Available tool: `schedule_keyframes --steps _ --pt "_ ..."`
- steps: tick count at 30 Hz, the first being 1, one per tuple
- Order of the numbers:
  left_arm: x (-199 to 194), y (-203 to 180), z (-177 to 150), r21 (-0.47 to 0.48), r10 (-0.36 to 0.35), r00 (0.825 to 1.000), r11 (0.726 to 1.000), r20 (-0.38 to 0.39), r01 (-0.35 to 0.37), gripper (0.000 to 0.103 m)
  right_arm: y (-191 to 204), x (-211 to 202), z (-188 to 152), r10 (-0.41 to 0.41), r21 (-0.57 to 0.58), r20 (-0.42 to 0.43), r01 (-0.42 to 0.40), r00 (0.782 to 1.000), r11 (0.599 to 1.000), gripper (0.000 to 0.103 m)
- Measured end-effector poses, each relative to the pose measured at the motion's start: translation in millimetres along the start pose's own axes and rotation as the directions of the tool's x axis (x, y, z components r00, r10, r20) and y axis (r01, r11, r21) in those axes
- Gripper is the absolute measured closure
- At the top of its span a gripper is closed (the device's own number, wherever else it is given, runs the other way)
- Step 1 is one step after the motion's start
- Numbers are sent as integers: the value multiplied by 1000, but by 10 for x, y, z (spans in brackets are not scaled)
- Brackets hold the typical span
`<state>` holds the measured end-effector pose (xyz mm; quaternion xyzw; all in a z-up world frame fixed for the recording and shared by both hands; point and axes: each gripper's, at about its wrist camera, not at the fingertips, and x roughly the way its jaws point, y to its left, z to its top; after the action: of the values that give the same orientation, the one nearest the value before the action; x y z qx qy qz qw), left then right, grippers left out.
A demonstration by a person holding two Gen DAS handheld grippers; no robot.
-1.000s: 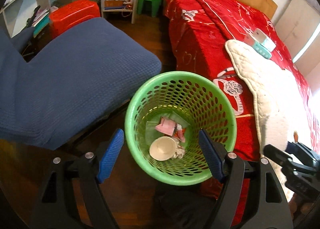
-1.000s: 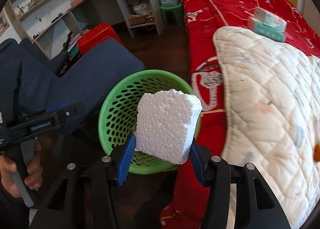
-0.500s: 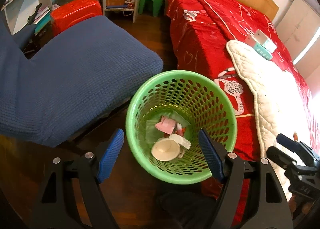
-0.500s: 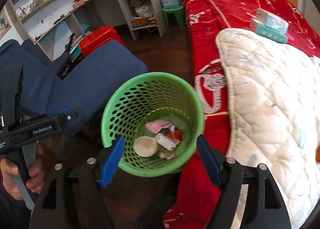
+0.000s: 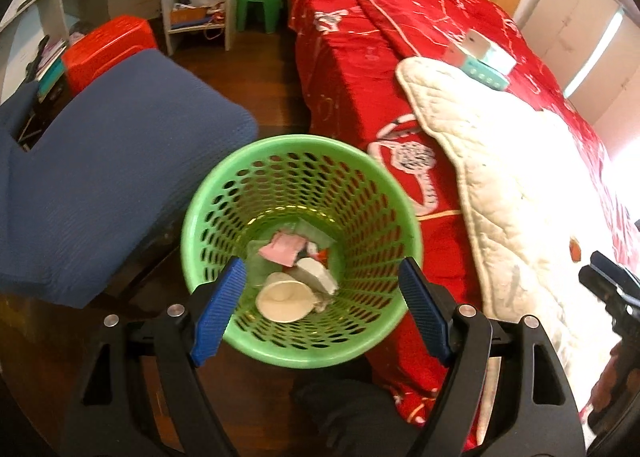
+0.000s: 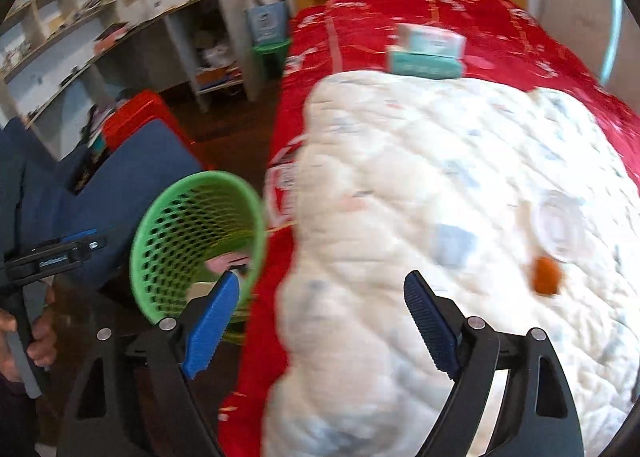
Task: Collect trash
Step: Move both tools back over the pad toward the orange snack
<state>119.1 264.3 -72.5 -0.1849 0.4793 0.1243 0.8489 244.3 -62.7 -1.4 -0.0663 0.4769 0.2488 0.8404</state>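
Over the green basket [image 5: 296, 349] the left tool [image 5: 320, 309] gapes wide, empty — the right tool [image 6: 320, 321], jaws just opened, hangs empty above the white quilt [image 6: 440, 217]

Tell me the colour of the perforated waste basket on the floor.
Green. The waste basket shows best in the left wrist view.

There is one green basket [image 5: 208, 217] at 6 o'clock, and two stacked boxes [image 6: 428, 53] on the bed at 12 o'clock. On the quilt at 3 o'clock lie one clear lid [image 6: 560, 229] and one orange piece [image 6: 546, 275]
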Motion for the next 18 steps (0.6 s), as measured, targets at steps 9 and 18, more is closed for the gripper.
schedule_keyframes --steps 9,18 --pt "48 -394 12 58 -21 1000 998 -13 21 25 -1073 -65 -145 -143 154 -8 143 990 978 22" --pt "136 -755 92 118 -34 999 992 -21 37 25 -1817 100 -246 -188 248 -52 195 981 949 34"
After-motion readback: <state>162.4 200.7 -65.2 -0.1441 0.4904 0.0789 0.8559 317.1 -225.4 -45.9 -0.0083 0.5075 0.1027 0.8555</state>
